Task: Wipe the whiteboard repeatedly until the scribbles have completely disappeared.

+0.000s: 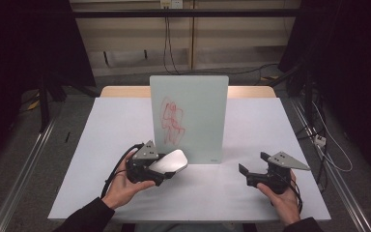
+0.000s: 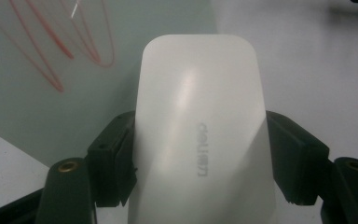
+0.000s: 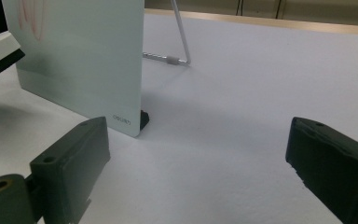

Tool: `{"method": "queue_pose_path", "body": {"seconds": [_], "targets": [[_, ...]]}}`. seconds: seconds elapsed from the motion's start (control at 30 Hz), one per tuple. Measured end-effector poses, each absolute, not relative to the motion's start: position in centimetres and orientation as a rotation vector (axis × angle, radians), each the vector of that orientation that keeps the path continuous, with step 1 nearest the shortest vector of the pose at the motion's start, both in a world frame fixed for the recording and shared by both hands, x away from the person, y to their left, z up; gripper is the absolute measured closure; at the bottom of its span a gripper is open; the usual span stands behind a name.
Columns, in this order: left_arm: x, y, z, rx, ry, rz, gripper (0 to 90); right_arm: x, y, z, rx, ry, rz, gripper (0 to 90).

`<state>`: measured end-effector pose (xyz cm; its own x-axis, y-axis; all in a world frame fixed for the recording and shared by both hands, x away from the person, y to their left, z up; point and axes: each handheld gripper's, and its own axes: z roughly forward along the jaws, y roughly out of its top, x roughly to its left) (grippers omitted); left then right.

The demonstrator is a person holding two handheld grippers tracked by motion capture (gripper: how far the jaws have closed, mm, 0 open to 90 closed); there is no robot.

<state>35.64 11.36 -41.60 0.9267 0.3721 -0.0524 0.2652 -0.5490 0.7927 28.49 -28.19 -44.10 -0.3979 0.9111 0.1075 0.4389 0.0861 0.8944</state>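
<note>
A pale glass drawing board [image 1: 189, 118] stands upright in the middle of the table, with red scribbles [image 1: 172, 121] on its face. My left gripper [image 1: 162, 170] is shut on a white board eraser [image 1: 170, 162], held just in front of the board's lower left. In the left gripper view the eraser [image 2: 200, 135] sits between the two black pads [image 2: 114, 154], with the scribbles [image 2: 60, 42] behind it. My right gripper [image 1: 252, 169] rests low at the right front, open with nothing between its jaws. From the right gripper view the board [image 3: 81, 60] stands to the left.
The white table top [image 1: 251, 125] has a wooden strip at its back edge. A wire stand [image 3: 179, 37] props the board from behind. Cables [image 1: 328, 150] hang off the table's right side. Dark floor and metal rails lie around the table.
</note>
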Motion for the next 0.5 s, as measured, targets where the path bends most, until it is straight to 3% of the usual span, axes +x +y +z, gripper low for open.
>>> {"method": "queue_pose_path", "body": {"seconds": [0.5], "targets": [[34.6,11.3,-39.6,2.149,0.411,0.307,31.1,28.3,-28.3,-44.1,1.319,1.882,1.278,6.0]]}}
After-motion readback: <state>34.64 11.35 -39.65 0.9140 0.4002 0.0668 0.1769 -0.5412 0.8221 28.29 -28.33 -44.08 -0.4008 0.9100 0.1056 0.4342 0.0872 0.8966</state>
